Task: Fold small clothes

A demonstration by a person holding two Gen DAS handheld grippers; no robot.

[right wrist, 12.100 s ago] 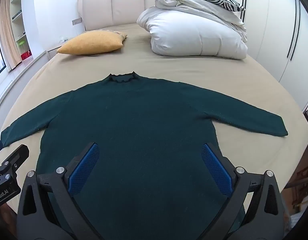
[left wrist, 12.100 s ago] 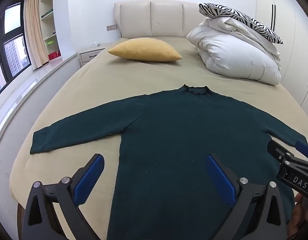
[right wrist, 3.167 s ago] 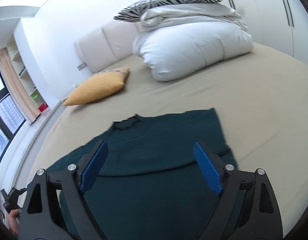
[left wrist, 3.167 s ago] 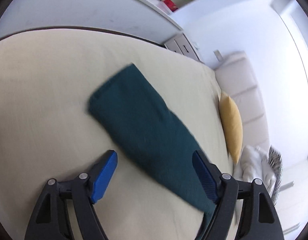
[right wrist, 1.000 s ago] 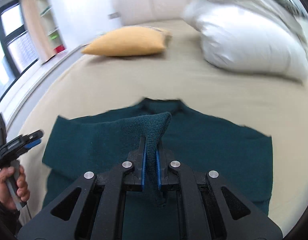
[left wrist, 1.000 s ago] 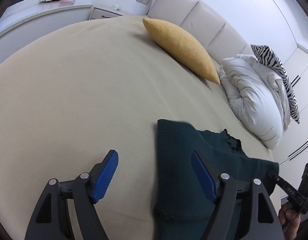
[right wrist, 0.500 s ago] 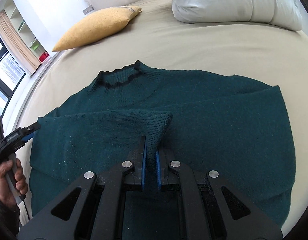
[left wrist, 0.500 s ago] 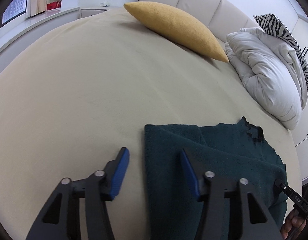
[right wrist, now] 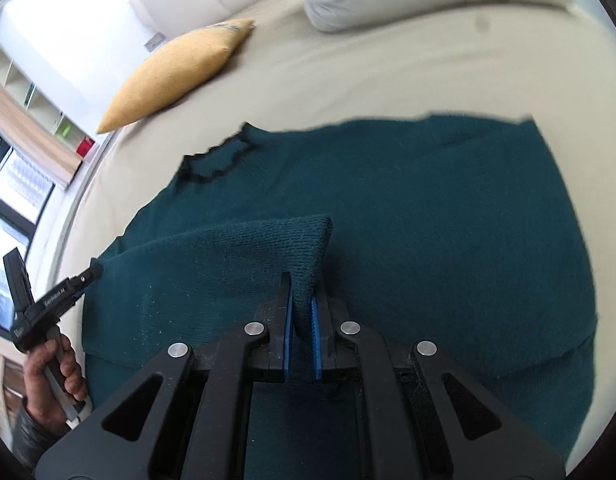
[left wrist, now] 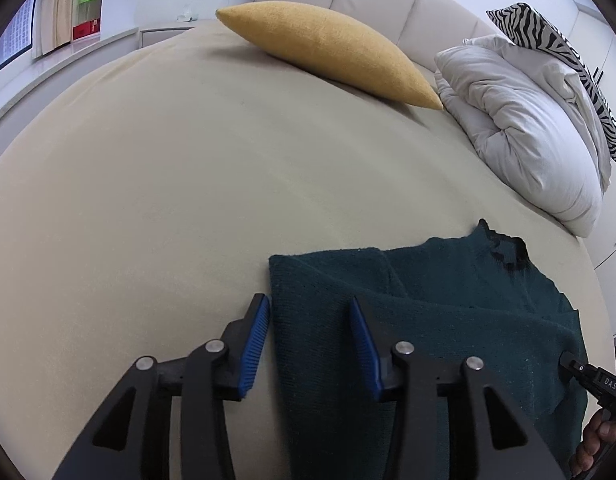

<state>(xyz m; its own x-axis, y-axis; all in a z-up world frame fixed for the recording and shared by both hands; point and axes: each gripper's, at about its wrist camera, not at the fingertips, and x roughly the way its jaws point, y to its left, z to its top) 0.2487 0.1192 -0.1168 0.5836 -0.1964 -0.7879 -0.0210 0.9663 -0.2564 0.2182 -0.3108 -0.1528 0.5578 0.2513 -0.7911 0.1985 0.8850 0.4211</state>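
A dark green sweater [right wrist: 428, 208] lies on the beige bed [left wrist: 167, 200], both sleeves folded in over the body. My right gripper [right wrist: 301, 312] is shut on the cuff of the left sleeve [right wrist: 308, 236], held low over the sweater's middle. My left gripper [left wrist: 308, 320] is partly open, its jaws straddling the sweater's folded left edge [left wrist: 303, 320] near the shoulder; the blue pads do not press the cloth. It also shows in the right wrist view [right wrist: 91, 270]. The neckline [left wrist: 504, 252] points toward the headboard.
A yellow cushion [left wrist: 328, 48] lies near the headboard. A white duvet [left wrist: 528, 128] with a zebra pillow [left wrist: 548, 28] on top sits at the bed's right. A window ledge and shelves run along the left.
My left gripper has narrowed and moved onto the sweater's left edge. My right gripper has carried the sleeve cuff lower and further across the body.
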